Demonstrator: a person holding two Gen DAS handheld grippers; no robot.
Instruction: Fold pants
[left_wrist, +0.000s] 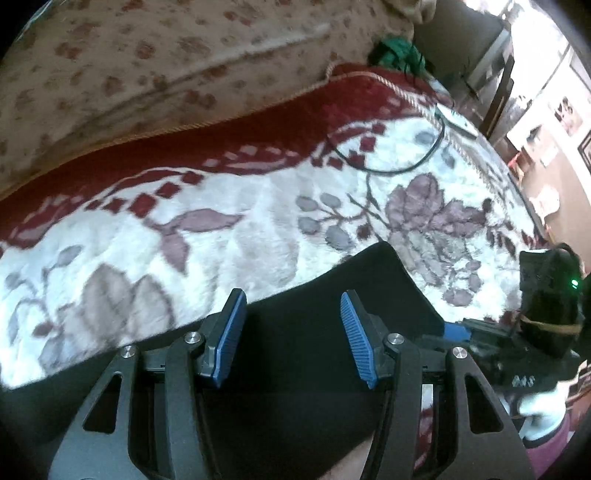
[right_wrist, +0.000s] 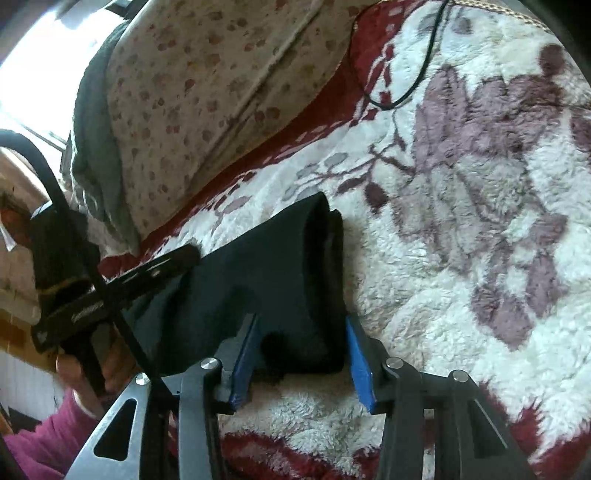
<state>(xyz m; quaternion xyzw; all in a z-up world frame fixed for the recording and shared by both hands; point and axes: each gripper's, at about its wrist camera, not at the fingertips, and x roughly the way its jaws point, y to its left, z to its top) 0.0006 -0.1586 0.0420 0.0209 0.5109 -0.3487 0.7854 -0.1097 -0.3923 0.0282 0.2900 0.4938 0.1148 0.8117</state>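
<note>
Right wrist view: right claw (right_wrist: 301, 354) released, straddling near corner of folded black fabric pants (right_wrist: 280, 280) on fluffy white floral blanket (right_wrist: 461, 258). Left claw (left_wrist: 293, 338) released over pants. Risk: pads snag blanket pile, fold slumps.

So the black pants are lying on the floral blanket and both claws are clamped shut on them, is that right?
Not quite. The black fabric pants do lie on the fluffy white and maroon floral blanket, but both wrist views show the left claw and right claw open, not clamped.

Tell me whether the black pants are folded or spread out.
Folded. In the right wrist view the black pants lie as a compact bundle on the floral blanket, with stacked layers showing at the far edge.
</note>
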